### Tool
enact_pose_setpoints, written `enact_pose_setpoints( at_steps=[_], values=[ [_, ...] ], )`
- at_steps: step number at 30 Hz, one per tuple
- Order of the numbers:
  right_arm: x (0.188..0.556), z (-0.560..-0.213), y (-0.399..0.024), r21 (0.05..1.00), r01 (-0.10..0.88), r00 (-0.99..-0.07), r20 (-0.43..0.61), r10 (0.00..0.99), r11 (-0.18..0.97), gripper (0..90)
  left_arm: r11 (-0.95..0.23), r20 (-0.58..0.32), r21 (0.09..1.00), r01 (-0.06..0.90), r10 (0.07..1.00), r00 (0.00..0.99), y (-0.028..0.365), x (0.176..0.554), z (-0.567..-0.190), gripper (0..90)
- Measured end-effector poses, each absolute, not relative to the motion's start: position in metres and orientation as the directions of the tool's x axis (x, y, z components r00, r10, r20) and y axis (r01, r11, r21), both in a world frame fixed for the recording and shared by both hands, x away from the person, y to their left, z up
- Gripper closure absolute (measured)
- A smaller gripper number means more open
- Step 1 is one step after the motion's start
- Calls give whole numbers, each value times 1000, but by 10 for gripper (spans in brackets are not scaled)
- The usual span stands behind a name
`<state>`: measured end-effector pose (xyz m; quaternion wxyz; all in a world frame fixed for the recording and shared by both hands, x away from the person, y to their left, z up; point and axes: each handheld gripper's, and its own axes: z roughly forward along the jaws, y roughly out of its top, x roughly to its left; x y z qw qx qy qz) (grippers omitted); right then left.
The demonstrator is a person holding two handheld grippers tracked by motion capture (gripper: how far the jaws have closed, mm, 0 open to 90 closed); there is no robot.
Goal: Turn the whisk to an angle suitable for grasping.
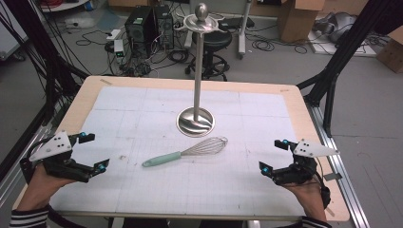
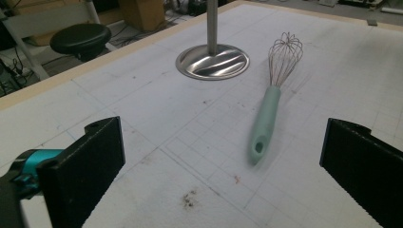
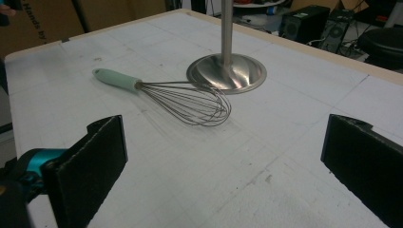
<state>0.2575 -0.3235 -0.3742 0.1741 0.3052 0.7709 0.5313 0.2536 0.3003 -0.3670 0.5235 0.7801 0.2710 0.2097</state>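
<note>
A whisk (image 1: 186, 152) with a mint-green handle and wire head lies flat on the white gridded mat, just in front of a steel stand (image 1: 196, 121) with a round base and tall pole. My left gripper (image 1: 94, 153) rests at the table's left front, open and empty. At the right front sits my right gripper (image 1: 273, 155), also open and empty. In the left gripper view the whisk (image 2: 267, 121) points its handle toward me, beside the stand's base (image 2: 212, 61). From the right gripper view the whisk (image 3: 166, 95) lies sideways before the stand (image 3: 227, 71).
The mat (image 1: 142, 190) covers most of the wooden table (image 1: 304, 118). A hook ring tops the pole (image 1: 201, 21). Beyond the far edge stand a black stool (image 1: 214, 45), computer towers (image 1: 147, 23), cables and cardboard boxes (image 1: 297, 16).
</note>
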Motion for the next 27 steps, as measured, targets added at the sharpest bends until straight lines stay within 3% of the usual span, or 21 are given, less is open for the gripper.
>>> enact_pose_setpoints(
  at_steps=[16,27],
  values=[
    [254,-370,-329,930,276,-754,53,655,243,5,-348,33,910,228,607,794,285,271,-358,17],
    [255,-371,-327,927,282,-761,58,647,248,5,-429,63,883,188,506,860,260,284,-339,17]
  ],
)
